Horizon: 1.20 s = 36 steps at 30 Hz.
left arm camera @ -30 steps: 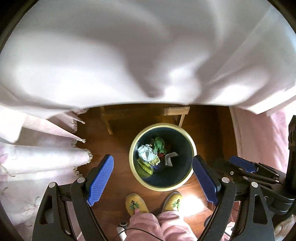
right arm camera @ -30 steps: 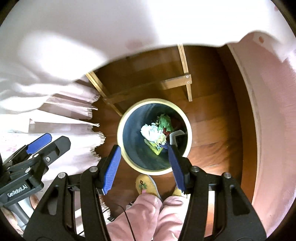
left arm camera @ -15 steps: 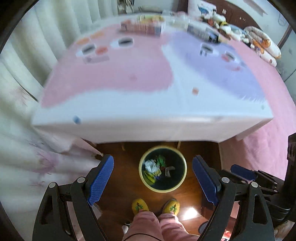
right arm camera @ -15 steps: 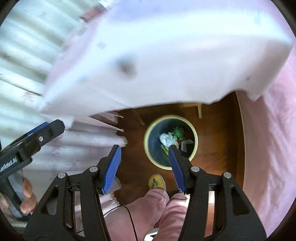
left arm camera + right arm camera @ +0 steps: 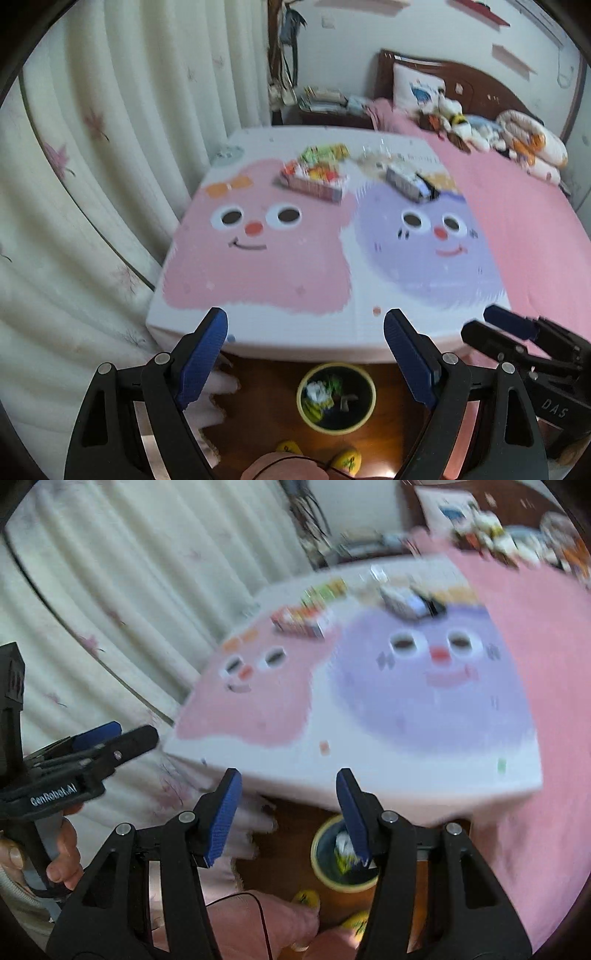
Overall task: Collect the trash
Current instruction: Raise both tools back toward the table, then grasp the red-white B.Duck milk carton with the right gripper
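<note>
A round bin with a yellow rim stands on the wood floor under the table's near edge, holding crumpled paper and green and yellow wrappers; it also shows as the bin in the right wrist view. My left gripper is open and empty above the table edge. My right gripper is open and empty too. On the far half of the table lie a colourful snack box, a green-yellow wrapper and a tissue pack.
The table wears a cloth printed with a pink and a purple cartoon face. White curtains hang at the left, and a pink bed lies at the right. The person's legs and yellow slippers are below.
Both grippers have risen from just over the bin under the table to above the tabletop and tilted up. The tabletop and room have come into view, and the bin looks smaller.
</note>
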### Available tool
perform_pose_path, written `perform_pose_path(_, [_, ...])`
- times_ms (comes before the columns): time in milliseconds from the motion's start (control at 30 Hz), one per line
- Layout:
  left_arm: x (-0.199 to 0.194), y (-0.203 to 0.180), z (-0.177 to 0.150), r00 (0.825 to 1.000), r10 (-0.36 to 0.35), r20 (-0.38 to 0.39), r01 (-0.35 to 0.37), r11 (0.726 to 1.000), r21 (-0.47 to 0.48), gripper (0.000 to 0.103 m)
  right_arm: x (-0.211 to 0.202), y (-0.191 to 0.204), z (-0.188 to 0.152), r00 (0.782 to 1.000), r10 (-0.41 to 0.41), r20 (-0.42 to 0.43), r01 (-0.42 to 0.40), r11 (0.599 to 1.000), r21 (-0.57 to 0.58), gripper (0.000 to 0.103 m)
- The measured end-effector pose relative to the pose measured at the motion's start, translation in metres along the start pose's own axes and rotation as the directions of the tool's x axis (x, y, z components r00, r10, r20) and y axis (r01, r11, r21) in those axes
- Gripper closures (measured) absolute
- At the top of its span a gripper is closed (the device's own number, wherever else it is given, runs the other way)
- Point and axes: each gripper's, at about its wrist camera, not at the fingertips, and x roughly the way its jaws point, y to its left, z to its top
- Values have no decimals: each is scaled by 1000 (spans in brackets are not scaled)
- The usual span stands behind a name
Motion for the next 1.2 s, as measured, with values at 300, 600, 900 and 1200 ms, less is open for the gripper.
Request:
perform_pose_path(300, [5,8,41,999,23,32,-24,1000,9,15,9,31,90,996,4,94,9,991,-131,53])
perform_pose_path(600, [84,41,104,999,-32,-9,33,999,24,15,78,39,165,993,-57,100,75,979,-188,53])
perform_pose_path(900, [209,88,185,991,-72,-111,81,993,84,15,210,21,242,991,-135,-13,131,976,-174,49])
perform_pose_path(1200, [323,117,237,976,-79,-201,104,988,118,15,348,-16,272,962,-213,-169,182,966,-181,46])
